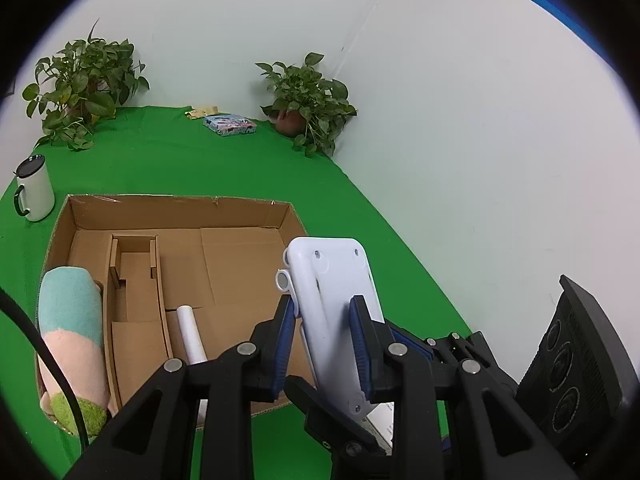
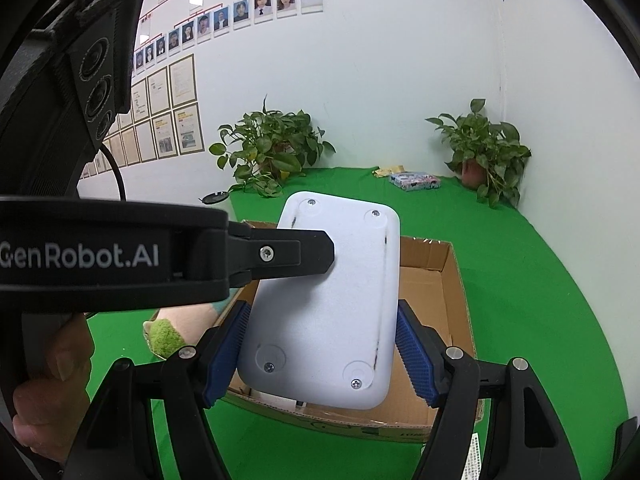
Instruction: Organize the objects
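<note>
White plastic device (image 1: 332, 312) held over the open cardboard box (image 1: 180, 208), centre-right of the left wrist frame, underside with screws facing the camera; left gripper (image 1: 320, 344) clamped on its narrow edge, blue pads pressing both faces; right gripper (image 2: 320, 356) clamped across its width at lower centre of the right wrist frame, pads tight on both long sides; left gripper's black finger reaching in from the left there, lying against the device's back.

Inside the box, lower left of the left wrist frame: rolled pastel towel (image 1: 72, 328) in the left compartment; white tube (image 1: 192, 336) on the floor right of the cardboard divider; rest of the floor bare.

Green cloth (image 1: 160, 160) under everything; white mug (image 1: 35, 190) with dark lid at far left, apart from the box; two potted plants (image 1: 308, 104) against the wall; small colourful packet (image 1: 229, 125) between them.
</note>
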Demonstrator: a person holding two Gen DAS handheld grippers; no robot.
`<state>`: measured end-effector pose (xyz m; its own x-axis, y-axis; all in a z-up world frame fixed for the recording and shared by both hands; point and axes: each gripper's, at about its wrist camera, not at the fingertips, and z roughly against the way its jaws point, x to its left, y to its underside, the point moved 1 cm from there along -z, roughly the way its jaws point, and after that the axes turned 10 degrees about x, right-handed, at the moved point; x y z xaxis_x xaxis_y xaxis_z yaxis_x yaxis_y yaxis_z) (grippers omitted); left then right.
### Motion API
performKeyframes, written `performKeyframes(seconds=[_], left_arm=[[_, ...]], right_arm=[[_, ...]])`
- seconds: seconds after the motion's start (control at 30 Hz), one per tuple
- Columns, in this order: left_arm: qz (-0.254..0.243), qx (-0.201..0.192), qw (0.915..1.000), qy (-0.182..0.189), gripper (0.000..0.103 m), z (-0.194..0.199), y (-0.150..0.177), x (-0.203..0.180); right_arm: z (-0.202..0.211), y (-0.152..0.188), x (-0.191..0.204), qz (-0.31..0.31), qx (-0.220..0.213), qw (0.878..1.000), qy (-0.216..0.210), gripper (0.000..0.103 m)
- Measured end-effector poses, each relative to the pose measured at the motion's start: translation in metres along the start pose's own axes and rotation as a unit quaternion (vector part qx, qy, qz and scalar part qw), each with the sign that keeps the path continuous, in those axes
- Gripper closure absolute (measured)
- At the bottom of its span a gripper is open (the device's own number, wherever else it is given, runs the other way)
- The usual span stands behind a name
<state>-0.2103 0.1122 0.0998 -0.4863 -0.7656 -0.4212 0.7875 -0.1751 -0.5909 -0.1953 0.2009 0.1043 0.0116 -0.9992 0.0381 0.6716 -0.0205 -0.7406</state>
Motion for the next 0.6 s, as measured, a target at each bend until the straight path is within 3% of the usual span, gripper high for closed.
performKeyframes(seconds=[0.6], left_arm=[[0.022,0.057,0.9981,0.015,0.077,-0.063,-0.014,0.029]], right_arm=[[-0.081,0.007,-0.048,-0.016,0.065,0.998,-0.003,0.034]])
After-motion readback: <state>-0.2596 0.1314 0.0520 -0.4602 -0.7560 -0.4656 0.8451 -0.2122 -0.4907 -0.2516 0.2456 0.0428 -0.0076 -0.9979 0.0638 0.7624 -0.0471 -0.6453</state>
